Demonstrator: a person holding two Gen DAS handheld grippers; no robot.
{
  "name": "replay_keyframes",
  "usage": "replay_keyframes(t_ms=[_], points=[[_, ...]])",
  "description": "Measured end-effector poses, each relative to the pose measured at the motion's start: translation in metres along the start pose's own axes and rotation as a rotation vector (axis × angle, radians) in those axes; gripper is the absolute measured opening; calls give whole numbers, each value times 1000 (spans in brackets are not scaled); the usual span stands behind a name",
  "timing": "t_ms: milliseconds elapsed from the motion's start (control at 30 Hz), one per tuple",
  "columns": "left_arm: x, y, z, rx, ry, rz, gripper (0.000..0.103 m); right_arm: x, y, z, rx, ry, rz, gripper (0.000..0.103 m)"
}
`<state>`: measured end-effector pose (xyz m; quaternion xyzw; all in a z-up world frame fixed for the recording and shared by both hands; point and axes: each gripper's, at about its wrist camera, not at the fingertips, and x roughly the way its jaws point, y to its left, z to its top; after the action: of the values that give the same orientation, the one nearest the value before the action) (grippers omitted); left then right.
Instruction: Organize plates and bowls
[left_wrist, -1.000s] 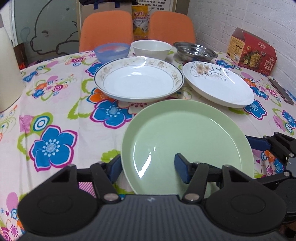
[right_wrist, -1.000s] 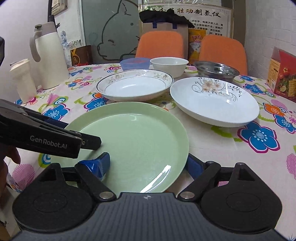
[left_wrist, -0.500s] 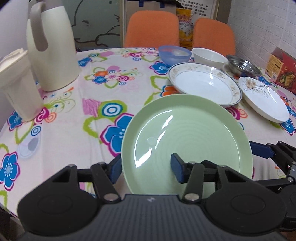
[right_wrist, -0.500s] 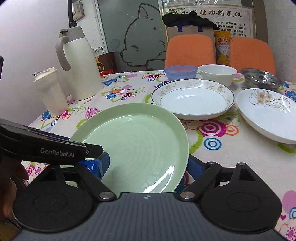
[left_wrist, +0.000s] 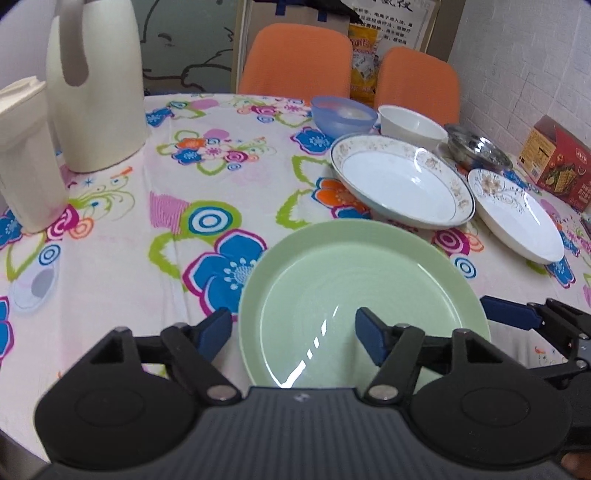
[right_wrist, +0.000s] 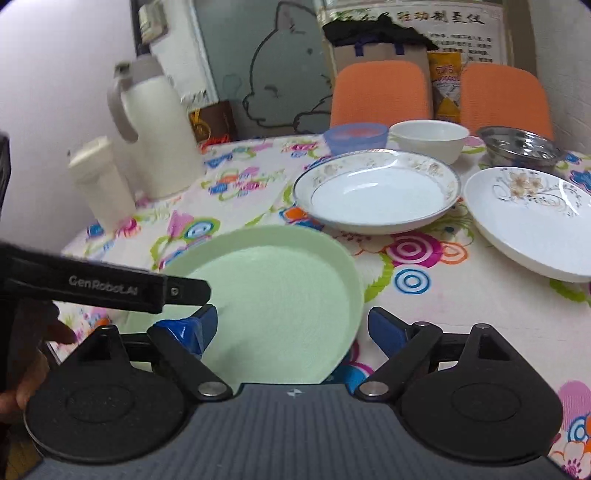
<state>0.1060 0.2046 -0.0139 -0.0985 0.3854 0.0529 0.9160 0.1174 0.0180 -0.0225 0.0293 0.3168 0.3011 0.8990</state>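
A pale green plate (left_wrist: 362, 295) sits low over the near left part of the table; I cannot tell whether it rests on the cloth. My left gripper (left_wrist: 293, 326) straddles the plate's near-left rim, one finger outside the edge and one over the inside. My right gripper (right_wrist: 293, 325) straddles the plate (right_wrist: 280, 295) at its near-right rim the same way, and it shows in the left wrist view (left_wrist: 517, 317). Behind lie a gold-rimmed white plate (left_wrist: 402, 184) and a flower-painted white plate (left_wrist: 517, 214). Further back stand a blue bowl (left_wrist: 343, 118), a white bowl (left_wrist: 410, 123) and a steel bowl (left_wrist: 476, 147).
A cream thermos jug (left_wrist: 96, 96) and a cream lidded container (left_wrist: 26, 155) stand at the far left. A red carton (left_wrist: 561, 162) sits by the brick wall on the right. Two orange chairs (left_wrist: 295, 59) are behind the table. A person's hand (right_wrist: 26, 369) holds the left gripper.
Both grippers and the green plate have travelled together to the left and toward the near table edge, away from the white plates. The left fingers stand slightly wider apart.
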Motion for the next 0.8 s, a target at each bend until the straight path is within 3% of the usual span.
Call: replay_keyframes(t_ms=[100,233,367,633,700,800], points=[[-12,6,6,-45,-49,1,78,-18,-23,3,91,-39,-50,76],[-8,-1,16,-52,-46,3,78,-26,-38,1,129,-35,-91,76],[-5,-13,22,-45,-28,-11,78,-28,-43,8,125,-28,-103,76],[-13,-31,37,23,-70,0,81,-30,-44,36,60,-59,-107,76],[-13,-33,41,32,-84,7,102,-26,-44,41,43,-53,-107,76],[-13,-36,47,58,-115,20,102,-18,-48,46,19,-40,-110,76]])
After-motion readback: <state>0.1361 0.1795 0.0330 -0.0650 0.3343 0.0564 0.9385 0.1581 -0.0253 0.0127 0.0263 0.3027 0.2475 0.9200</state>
